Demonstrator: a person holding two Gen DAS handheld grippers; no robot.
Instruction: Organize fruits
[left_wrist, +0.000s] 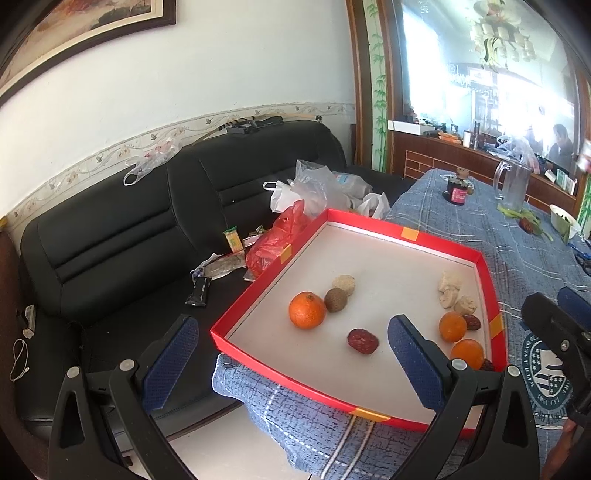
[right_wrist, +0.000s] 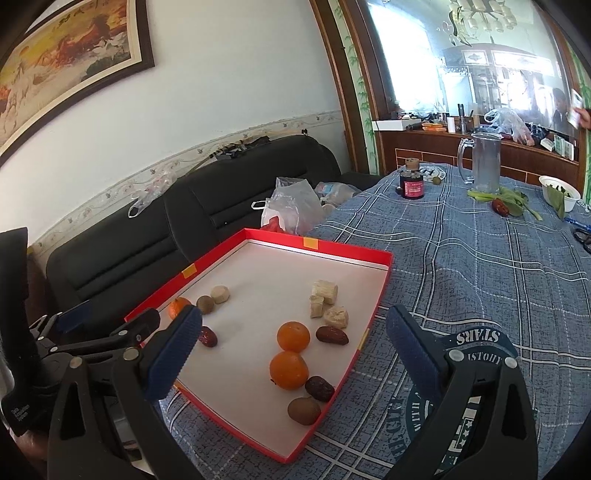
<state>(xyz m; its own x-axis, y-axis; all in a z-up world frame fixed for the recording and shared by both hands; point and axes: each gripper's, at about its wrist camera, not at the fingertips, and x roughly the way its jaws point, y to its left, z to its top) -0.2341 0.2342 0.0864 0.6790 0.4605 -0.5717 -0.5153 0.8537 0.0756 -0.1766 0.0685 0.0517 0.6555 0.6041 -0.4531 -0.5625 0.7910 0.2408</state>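
Observation:
A red-rimmed tray (left_wrist: 255, 293) (right_wrist: 373, 317) with a white floor lies on the blue plaid tablecloth. In it are three oranges: one at the left (left_wrist: 307, 310) (right_wrist: 177, 307), two near the right wall (left_wrist: 452, 326) (right_wrist: 293, 336) (right_wrist: 288, 370). Red dates (left_wrist: 363, 341) (right_wrist: 331, 335), brown longans (left_wrist: 336, 300) (right_wrist: 303, 410) and pale cake pieces (left_wrist: 450, 288) (right_wrist: 324, 293) lie among them. My left gripper (left_wrist: 291, 365) hangs open over the tray's near-left corner. My right gripper (right_wrist: 295, 362) stands open above the two right oranges. Neither holds anything.
A black sofa (left_wrist: 122, 236) with plastic bags (left_wrist: 314, 188) and wrappers sits left of the table. Farther along the cloth stand a dark jar (right_wrist: 412, 181), a clear jug (right_wrist: 482, 162), greens with a red date (right_wrist: 502, 205) and a white bowl (right_wrist: 559, 192).

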